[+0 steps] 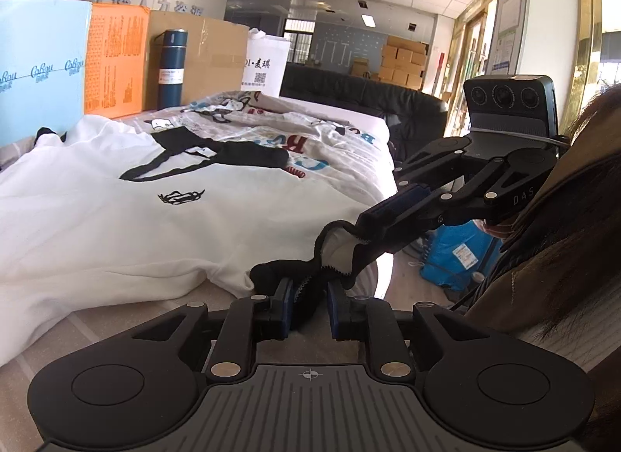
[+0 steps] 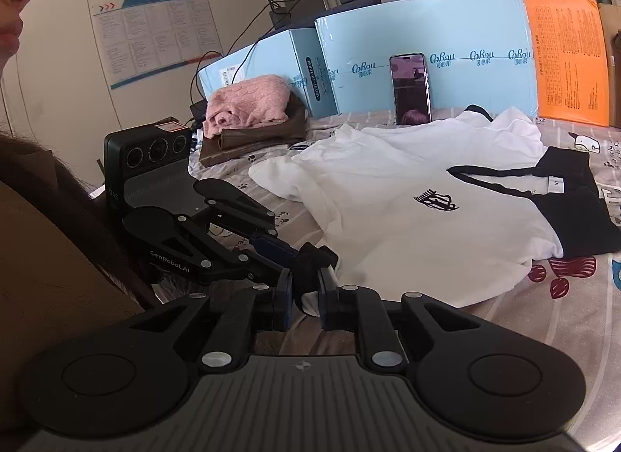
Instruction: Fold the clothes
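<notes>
1. White sweatshirt [image 2: 407, 195] with black trim lies spread and rumpled on the bed [image 2: 582, 335], ahead of both tools.
2. The left hand-held gripper [image 1: 308, 291] clamps its black cuff [image 1: 271, 271].
3. The right hand-held gripper [image 2: 304, 289] pinches that same sleeve end.
4. No fold looks finished; nearly all folding remains.

"CoRou" repeated along the light-blue box [image 2: 423, 59]; "GenRobot.AI" on the left gripper [image 2: 310, 258] linkage; "DAS" on the right gripper [image 1: 372, 219] arm; "麦琪" above a QR code on the white bag [image 1: 268, 63]; orange box [image 1: 116, 59] print unreadable.
</notes>
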### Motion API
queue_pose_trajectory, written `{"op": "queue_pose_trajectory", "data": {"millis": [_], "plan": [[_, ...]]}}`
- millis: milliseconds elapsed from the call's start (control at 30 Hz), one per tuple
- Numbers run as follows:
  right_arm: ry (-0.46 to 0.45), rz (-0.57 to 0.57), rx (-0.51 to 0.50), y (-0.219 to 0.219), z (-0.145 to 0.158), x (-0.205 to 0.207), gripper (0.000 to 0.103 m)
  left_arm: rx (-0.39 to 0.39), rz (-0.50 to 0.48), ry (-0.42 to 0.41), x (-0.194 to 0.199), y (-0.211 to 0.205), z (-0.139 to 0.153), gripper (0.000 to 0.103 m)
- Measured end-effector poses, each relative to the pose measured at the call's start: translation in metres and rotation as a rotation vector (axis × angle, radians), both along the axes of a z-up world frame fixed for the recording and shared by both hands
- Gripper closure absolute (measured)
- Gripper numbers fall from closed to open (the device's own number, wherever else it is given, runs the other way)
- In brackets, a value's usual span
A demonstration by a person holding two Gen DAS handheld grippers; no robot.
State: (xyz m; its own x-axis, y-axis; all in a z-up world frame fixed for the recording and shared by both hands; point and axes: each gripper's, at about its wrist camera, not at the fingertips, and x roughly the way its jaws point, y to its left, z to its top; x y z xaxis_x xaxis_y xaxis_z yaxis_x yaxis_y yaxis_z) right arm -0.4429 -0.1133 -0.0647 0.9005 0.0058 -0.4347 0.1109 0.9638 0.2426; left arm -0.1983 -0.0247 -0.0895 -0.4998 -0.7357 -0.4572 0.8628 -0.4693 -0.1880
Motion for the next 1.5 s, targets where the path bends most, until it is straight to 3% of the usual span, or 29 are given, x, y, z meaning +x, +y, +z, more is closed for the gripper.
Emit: {"op": "queue_pose_trajectory", "data": {"millis": [67, 133, 200, 333, 467, 600, 800, 1000, 1167, 1333, 1433, 1467, 1500], "plan": [[-0.024, 0.039, -0.052, 0.002, 0.013, 0.005, 0.073, -0.042, 0.054, 0.029, 0.013, 0.011, 0.007, 0.056], [-0.050, 0.091, -0.100, 0.000, 0.026, 0.014, 0.067, -0.103, 0.152, 0.040, 0.028, 0.029, 0.015, 0.048], [-0.074, 0.148, -0.149, -0.007, 0.041, 0.029, 0.061, -0.140, 0.298, 0.024, 0.050, 0.043, 0.022, 0.048], [-0.063, 0.267, -0.114, -0.032, 0.052, 0.089, 0.045, -0.147, 0.593, -0.008, 0.100, 0.055, 0.031, 0.048], [0.018, 0.364, -0.021, -0.057, 0.041, 0.175, 0.039, -0.106, 0.769, -0.008, 0.136, 0.061, 0.032, 0.048], [0.103, 0.433, 0.066, -0.065, 0.013, 0.252, 0.035, -0.101, 0.869, 0.034, 0.157, 0.076, 0.032, 0.048], [0.214, 0.506, 0.170, -0.058, -0.027, 0.305, 0.035, -0.104, 0.965, -0.010, 0.169, 0.101, 0.039, 0.047], [0.170, 0.697, 0.164, -0.010, -0.018, 0.299, 0.035, -0.141, 1.026, -0.067, 0.177, 0.112, 0.056, 0.041], [0.175, 0.825, 0.131, 0.026, -0.015, 0.284, 0.036, -0.088, 0.933, -0.058, 0.169, 0.090, 0.047, 0.041], [0.096, 0.782, 0.093, 0.016, 0.005, 0.251, 0.034, 0.020, 0.791, -0.063, 0.155, 0.058, 0.029, 0.041], [0.068, 0.623, 0.059, -0.013, 0.010, 0.224, 0.030, 0.112, 0.760, -0.074, 0.153, 0.041, 0.015, 0.044], [0.068, 0.560, 0.053, -0.023, 0.009, 0.216, 0.029, 0.125, 0.753, -0.074, 0.152, 0.039, 0.012, 0.059], [0.077, 0.481, 0.051, -0.034, 0.006, 0.207, 0.029, 0.128, 0.748, -0.073, 0.150, 0.039, 0.011, 0.067]]}}
